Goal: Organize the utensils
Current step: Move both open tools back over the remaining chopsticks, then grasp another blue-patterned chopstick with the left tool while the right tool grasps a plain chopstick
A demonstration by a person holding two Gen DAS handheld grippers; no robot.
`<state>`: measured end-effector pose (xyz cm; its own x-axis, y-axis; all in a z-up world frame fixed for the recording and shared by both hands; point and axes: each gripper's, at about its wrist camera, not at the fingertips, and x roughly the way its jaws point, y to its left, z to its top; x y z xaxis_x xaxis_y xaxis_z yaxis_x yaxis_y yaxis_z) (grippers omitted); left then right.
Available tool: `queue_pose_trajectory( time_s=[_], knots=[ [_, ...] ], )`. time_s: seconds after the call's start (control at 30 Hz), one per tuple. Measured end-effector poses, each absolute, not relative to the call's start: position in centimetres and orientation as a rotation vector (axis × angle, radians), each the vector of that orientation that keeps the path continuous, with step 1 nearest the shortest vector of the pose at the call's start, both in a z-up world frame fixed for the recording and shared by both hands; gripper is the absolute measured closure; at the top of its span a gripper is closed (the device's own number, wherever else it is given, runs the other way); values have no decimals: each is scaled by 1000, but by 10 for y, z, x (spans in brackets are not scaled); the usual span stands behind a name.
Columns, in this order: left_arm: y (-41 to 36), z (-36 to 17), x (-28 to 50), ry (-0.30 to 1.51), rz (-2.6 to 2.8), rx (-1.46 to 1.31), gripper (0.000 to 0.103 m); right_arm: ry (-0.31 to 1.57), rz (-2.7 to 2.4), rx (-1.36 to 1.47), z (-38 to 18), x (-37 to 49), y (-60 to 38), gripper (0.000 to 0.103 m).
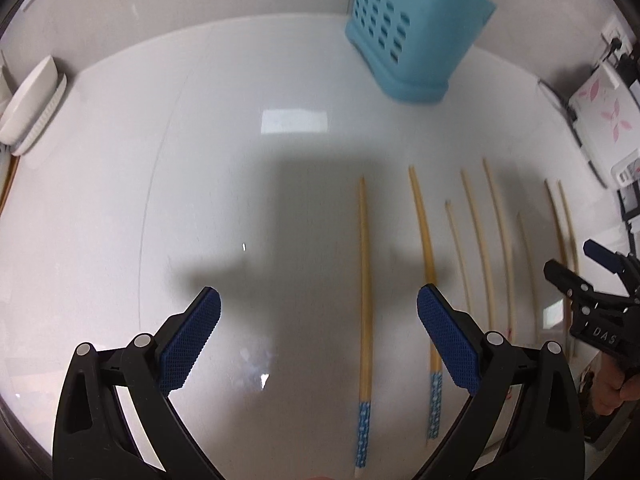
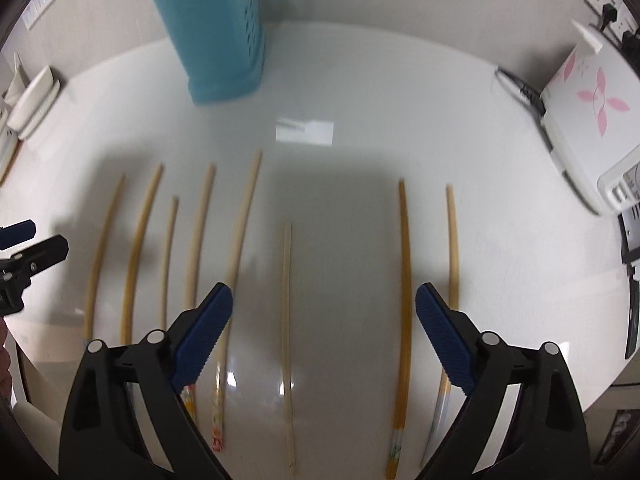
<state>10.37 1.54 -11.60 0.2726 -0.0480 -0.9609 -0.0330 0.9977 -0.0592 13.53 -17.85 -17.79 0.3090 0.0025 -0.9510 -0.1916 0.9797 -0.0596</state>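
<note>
Several wooden chopsticks lie side by side on the white table (image 1: 120, 184). In the left wrist view, two chopsticks with blue patterned ends (image 1: 363, 320) lie between and by my open, empty left gripper (image 1: 318, 320). A blue perforated utensil holder (image 1: 412, 36) stands at the back with a chopstick in it; it also shows in the right wrist view (image 2: 218, 36). My right gripper (image 2: 324, 320) is open and empty above a pale chopstick (image 2: 286, 320), with darker chopsticks (image 2: 405, 300) to its right and others (image 2: 196, 240) to its left.
A white brush-like object (image 1: 34, 108) sits at the table's left edge. A white box with pink flowers (image 2: 588, 100) and cables (image 2: 520, 88) lie at the right. Wall sockets (image 2: 608, 8) are at the back right.
</note>
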Motion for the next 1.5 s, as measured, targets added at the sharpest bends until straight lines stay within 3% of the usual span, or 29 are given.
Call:
queue_pose_trajectory(
  time_s=[0.8,0.93,1.0,1.03,1.1,1.5],
  knots=[
    [-9,-156,75,1470,14,-12,32,1442,138,-173,-201,133,-168,72],
    [-10,-153,76,1487,16,-10,46,1455,141,-172,-201,134,-163,86],
    [-16,-148,78,1494,20,-10,59,1463,139,-168,-199,134,-152,91],
    [-17,-147,79,1496,20,-9,76,1469,148,-160,-197,132,-148,99],
    [-19,-143,85,1523,12,-17,96,1479,148,-154,-197,136,-144,100],
    [-18,-145,87,1506,-26,-69,96,1466,125,-145,-186,141,-143,100]
  ],
)
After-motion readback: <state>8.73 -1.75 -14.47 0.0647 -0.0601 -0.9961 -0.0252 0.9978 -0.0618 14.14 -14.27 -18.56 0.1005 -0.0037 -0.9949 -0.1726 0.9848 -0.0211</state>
